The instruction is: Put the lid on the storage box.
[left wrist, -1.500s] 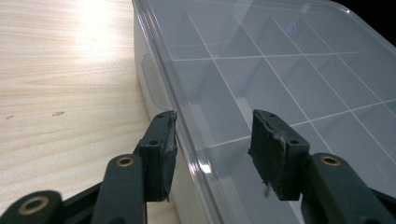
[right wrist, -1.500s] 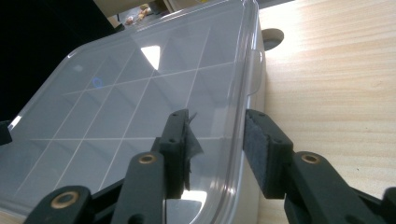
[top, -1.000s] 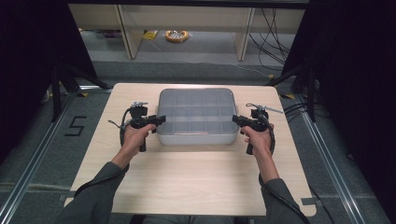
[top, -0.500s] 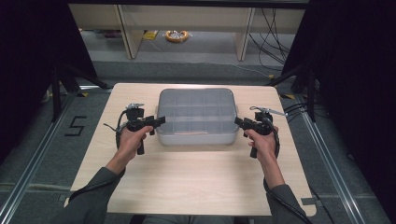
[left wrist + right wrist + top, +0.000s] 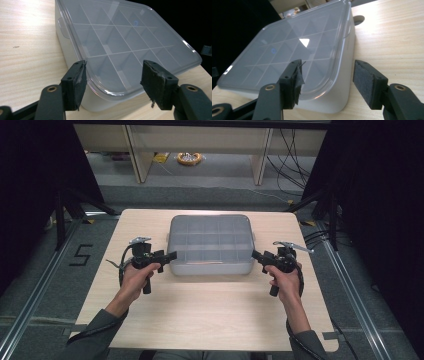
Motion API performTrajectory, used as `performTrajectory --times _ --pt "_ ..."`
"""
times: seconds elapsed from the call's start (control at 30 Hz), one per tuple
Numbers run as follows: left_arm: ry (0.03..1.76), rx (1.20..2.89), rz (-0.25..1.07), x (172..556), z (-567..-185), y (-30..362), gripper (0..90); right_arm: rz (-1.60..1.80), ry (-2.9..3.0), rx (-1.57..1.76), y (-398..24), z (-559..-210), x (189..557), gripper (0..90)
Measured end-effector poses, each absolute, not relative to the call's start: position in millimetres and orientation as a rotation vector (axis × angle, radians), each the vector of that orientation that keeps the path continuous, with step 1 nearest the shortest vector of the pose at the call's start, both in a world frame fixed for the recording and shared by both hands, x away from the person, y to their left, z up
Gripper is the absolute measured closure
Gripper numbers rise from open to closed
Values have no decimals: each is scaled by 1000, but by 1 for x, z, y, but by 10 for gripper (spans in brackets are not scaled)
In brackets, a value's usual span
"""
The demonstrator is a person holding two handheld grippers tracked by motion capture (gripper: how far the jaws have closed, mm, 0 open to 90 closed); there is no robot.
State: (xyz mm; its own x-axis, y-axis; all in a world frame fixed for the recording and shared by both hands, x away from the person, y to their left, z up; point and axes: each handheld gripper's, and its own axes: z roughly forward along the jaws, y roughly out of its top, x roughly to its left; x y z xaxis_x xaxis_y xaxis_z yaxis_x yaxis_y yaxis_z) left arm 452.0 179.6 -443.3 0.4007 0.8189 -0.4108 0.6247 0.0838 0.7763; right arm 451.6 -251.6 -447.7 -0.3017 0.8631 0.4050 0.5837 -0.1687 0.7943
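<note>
A translucent grey plastic box (image 5: 210, 245) with a clear lid and a grid of compartments sits in the middle of the wooden table (image 5: 200, 320). My left gripper (image 5: 172, 255) is level at the box's left side, near its front corner. Its jaws have just been opening and stand apart. In the left gripper view the box (image 5: 120, 42) corner shows between the left gripper (image 5: 115, 72) pads, which do not press on it. My right gripper (image 5: 255, 254) mirrors it at the right side. The right gripper (image 5: 328, 72) has also just been opening, and its pads stand off the box (image 5: 294, 50).
Bare tabletop lies in front of the box and at both sides. A small round hole (image 5: 359, 18) is in the table beyond the box. On the floor behind are a yellow cable coil (image 5: 189, 158) and shelf legs; a "5" mark (image 5: 82, 255) lies at the left.
Both grippers have drawn outward, away from the box's sides, and their jaws have spread wider. The box has not moved.
</note>
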Motion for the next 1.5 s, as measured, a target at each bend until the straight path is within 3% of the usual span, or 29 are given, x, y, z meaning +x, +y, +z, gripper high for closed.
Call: performTrajectory --times 0.83,1.5 --pt "1234 1671 232 421 -444 168 267 1442 1869 1693 -241 -440 428 302" --pt "1193 1691 188 397 -456 158 189 1424 1922 1602 -241 -442 412 287"
